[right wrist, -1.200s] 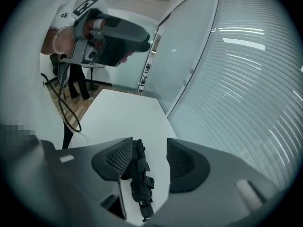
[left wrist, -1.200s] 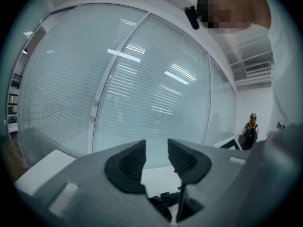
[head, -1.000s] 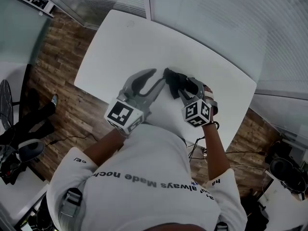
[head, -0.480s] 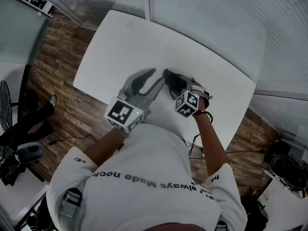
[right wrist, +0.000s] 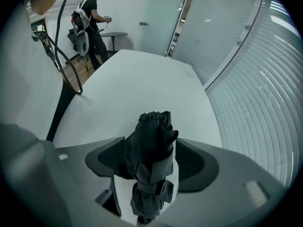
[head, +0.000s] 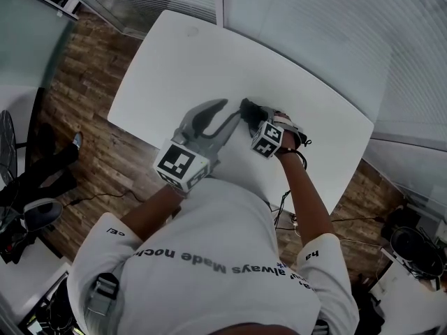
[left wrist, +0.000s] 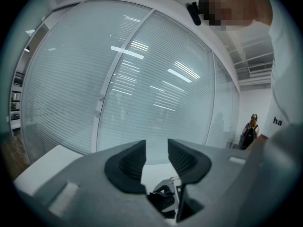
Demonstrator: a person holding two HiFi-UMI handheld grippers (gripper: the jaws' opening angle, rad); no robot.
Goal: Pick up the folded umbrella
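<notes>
Head view
- Table point(head: 174, 61): white, rounded corners, standing on wood floor point(head: 84, 117) beside a glass wall with blinds point(head: 335, 33).
- Folded umbrella point(head: 251, 110): dark bundle lying on the table, on the person's side, just ahead of the right gripper's marker cube.
- Left gripper point(head: 230, 110): held over the table, its tips close to the umbrella's near end; contact cannot be told from here.
- Right gripper point(head: 260, 121): angled down at the umbrella, jaws hidden under its own body.

Left gripper view
- Left gripper point(left wrist: 156, 157): dark pads point(left wrist: 132, 162) a narrow gap apart, nothing between them, only white tabletop showing through.
- Below the jaws: a small dark shape, probably the umbrella, too small to be sure.
- Background: the blinds fill most of the view; a distant person point(left wrist: 249, 131) stands at the right.

Right gripper view
- Right gripper point(right wrist: 151, 162): jaws opening, spread either side of the umbrella.
- Umbrella point(right wrist: 151, 145): black, strapped round its near end, lying on the table and running away from the camera between the pads.
- Pads point(right wrist: 194, 162): a white gap shows between this pad and the fabric; loose fabric overlaps the other pad, but no squeeze is visible.
- Background: a black cable point(right wrist: 66, 74) hangs past the table edge; another person point(right wrist: 92, 18) stands by a small round table point(right wrist: 113, 34).
</notes>
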